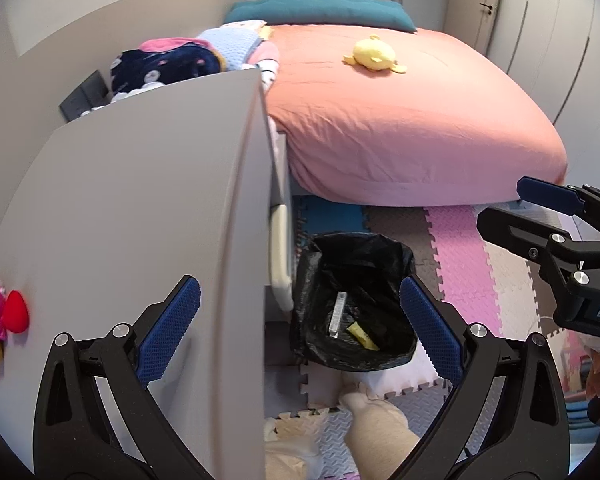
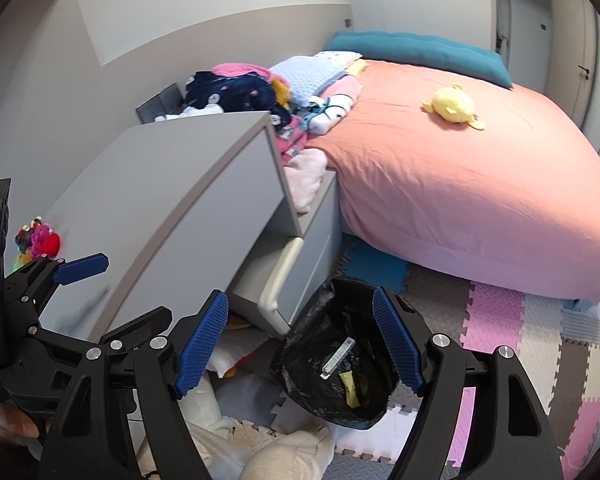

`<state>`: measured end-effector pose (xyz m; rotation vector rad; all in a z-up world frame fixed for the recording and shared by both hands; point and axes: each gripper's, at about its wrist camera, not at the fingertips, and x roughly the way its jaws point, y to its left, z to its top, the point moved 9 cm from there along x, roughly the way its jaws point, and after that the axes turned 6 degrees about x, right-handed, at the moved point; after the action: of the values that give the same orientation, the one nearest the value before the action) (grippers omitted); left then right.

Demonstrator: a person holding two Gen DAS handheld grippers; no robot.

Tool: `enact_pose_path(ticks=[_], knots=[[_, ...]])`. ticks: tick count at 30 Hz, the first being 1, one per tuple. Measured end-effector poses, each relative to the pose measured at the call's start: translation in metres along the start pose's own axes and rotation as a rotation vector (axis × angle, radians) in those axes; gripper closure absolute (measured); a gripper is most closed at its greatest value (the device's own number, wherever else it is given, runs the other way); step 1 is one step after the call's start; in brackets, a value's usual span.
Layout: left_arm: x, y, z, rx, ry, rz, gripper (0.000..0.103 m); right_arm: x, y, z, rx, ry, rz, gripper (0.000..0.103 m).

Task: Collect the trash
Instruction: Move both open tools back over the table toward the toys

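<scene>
Room: a bedroom with a foam puzzle-mat floor (image 1: 460, 264), a bed (image 1: 400, 120) under a salmon cover, and a grey counter (image 1: 140, 200) beside it.
Bin: a bin lined with a black bag (image 1: 352, 300) stands on the floor at the counter's foot, at about 6 o'clock from the bed's near corner.
Trash: a clear plastic tube (image 1: 337, 314) and a yellow wrapper (image 1: 363, 335) lie at the bottom of the bin, touching or nearly so.
Left tongs (image 1: 300, 332): released, the jaws spread wide with nothing between the pads, above the bin.
Right tongs (image 2: 300, 344): released, jaws apart and empty, framing the bin.
Bed: a yellow plush toy (image 1: 374, 56) at 12 o'clock, a heap of clothes (image 1: 188, 60) at 10 o'clock.
</scene>
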<state>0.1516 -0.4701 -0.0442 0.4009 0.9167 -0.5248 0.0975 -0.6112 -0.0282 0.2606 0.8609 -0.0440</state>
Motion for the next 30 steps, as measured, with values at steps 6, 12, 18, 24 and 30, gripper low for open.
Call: enact_pose_path(ticks=[6,12,18,24,30], knots=[[-0.01,0.036,-0.013,-0.056,-0.001,0.025,0.006,0.005,0.039,0.002,-0.044,0.003,0.032,0.027],[-0.023,0.074,-0.031,-0.107,-0.004,0.069,0.006,0.008,0.085,0.004,-0.105,0.003,0.08,0.027],[-0.04,0.119,-0.054,-0.178,-0.008,0.115,0.006,0.017,0.137,0.003,-0.168,0.017,0.126,0.027],[-0.055,0.165,-0.078,-0.256,-0.013,0.164,0.006,0.026,0.184,-0.003,-0.22,0.034,0.17,0.027],[-0.072,0.208,-0.103,-0.321,-0.018,0.226,0.006,0.037,0.233,-0.006,-0.269,0.052,0.22,0.027]])
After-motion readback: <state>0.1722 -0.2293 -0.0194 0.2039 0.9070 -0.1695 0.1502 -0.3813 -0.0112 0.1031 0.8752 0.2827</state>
